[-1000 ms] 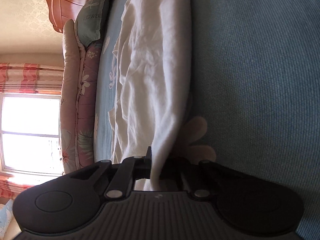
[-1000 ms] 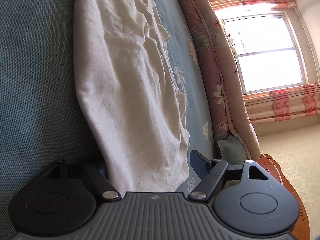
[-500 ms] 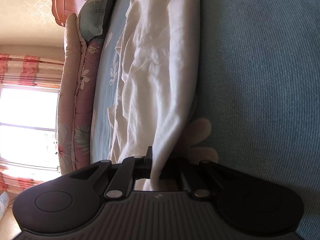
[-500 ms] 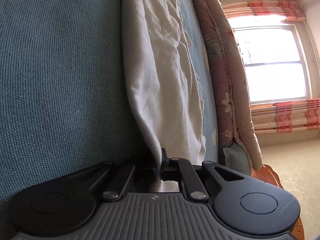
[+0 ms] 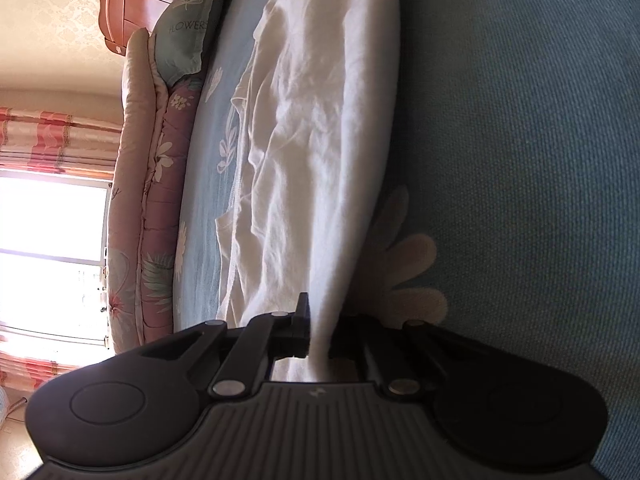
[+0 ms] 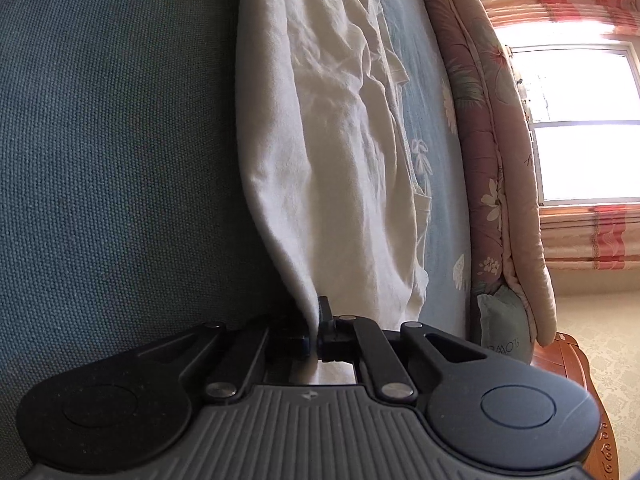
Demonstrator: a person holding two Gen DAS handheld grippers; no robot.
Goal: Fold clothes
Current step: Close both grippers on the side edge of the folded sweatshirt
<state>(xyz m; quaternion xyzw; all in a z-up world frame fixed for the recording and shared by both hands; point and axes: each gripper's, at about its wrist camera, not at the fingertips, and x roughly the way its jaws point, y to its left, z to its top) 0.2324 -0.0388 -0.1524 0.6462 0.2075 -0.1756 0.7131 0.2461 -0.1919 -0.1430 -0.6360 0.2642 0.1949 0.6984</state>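
With both grippers, left (image 5: 316, 332) and right (image 6: 314, 330), clamping tight on the shirt (image 5: 320, 140) edge lying on the bed (image 5: 520, 160), fold setup is finishing; next I'm expecting a joint lift toward 12 o'clock.

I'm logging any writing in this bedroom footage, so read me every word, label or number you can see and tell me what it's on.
"FLOWERS": printed on the light green pillow at the head of the bed.
"FLOW": the same print, upside down and cut off by the tool, on that pillow in the right wrist view.
No other words, labels or numbers are readable.
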